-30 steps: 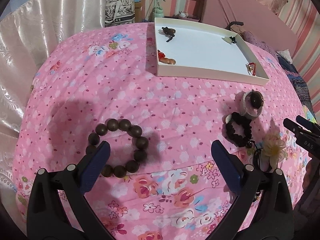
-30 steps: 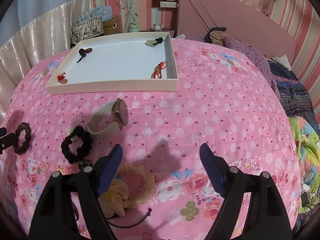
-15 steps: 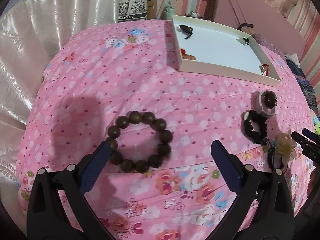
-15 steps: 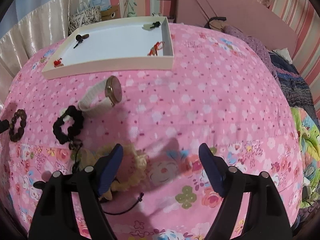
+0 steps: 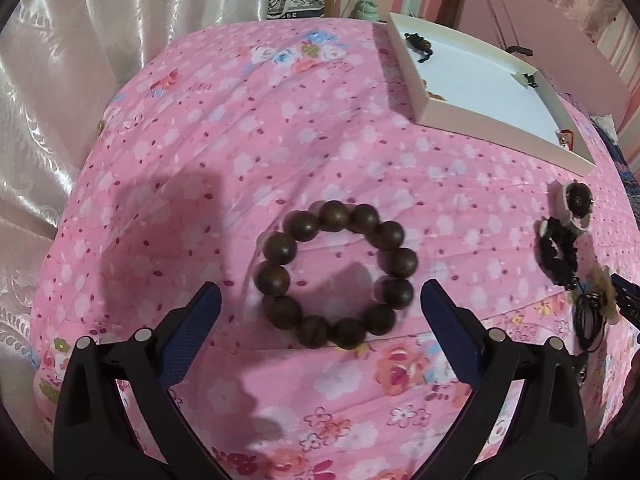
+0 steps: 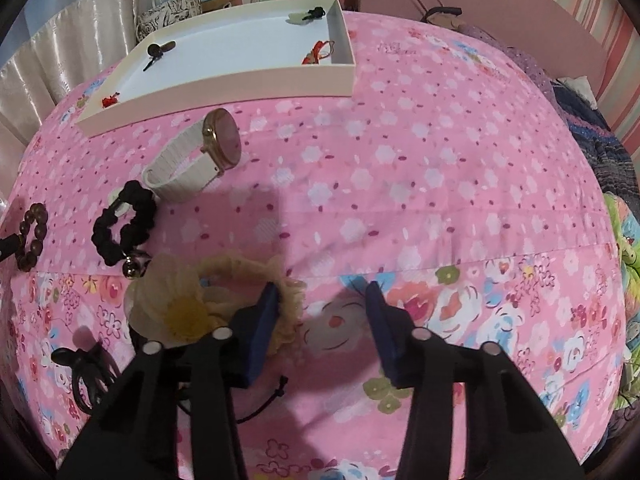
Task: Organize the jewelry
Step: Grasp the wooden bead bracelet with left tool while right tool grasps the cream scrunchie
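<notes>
A dark wooden bead bracelet (image 5: 336, 276) lies flat on the pink floral bedspread. My left gripper (image 5: 320, 300) hangs just above it, open, one finger on each side of the ring. In the right wrist view my right gripper (image 6: 322, 304) is low over the bedspread and its jaws are closing. Its left finger (image 6: 264, 320) touches the frilled edge of a cream-yellow flower hair tie (image 6: 180, 300). Only that frill and bare cloth lie between the pads. A white tray (image 6: 224, 88) holding a few small charms sits farther back.
A white-strapped watch (image 6: 192, 164) and a black braided bracelet (image 6: 124, 228) lie between the tray and the hair tie. A black cord loop (image 6: 88, 372) lies at the near left. Satin curtains (image 5: 60, 80) hang left of the bed; bedding is heaped at the right.
The left gripper moved left and down, so the bead bracelet now sits centred between its fingers. The right gripper sank toward the bedspread and its jaws narrowed beside the flower hair tie.
</notes>
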A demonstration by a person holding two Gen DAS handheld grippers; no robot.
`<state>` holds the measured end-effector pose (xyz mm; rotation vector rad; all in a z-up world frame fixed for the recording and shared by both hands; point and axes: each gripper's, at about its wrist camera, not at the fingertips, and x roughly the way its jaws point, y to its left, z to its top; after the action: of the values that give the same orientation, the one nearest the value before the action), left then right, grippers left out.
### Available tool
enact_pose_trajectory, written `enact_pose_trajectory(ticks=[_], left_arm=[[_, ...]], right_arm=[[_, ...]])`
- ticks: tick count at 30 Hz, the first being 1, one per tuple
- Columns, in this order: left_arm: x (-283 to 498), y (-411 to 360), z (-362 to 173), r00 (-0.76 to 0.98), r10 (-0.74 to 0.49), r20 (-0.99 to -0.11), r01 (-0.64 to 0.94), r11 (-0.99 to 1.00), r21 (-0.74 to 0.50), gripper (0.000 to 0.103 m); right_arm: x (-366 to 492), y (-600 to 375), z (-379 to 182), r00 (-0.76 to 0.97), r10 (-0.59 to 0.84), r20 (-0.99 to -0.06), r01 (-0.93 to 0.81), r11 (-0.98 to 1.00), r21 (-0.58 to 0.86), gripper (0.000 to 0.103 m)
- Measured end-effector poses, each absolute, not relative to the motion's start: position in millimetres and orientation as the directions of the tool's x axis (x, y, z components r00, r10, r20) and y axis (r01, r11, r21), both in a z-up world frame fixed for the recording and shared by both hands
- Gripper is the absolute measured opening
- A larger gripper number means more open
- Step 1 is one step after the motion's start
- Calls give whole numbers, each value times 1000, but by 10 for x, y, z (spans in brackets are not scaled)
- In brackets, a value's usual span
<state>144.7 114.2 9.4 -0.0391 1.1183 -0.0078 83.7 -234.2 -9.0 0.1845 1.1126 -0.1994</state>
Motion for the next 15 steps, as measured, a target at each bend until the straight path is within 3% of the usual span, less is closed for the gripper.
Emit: enact_pose_trajectory(ticks=[2, 5, 15], left_arm=[[1466, 1174, 60, 430, -29, -903, -18, 999, -40, 95], [1491, 1207, 11, 420, -31, -907, -24, 999, -45, 93], [1563, 1268, -129, 396, -35, -918, -35, 998, -53, 78]], right_arm=[[851, -2343, -83, 438, -64, -897, 252, 966, 54, 21], [876, -2331, -88, 438, -65, -896, 244, 968, 49, 16], [900, -2342, -94, 460, -74, -885, 253, 966, 51, 11]])
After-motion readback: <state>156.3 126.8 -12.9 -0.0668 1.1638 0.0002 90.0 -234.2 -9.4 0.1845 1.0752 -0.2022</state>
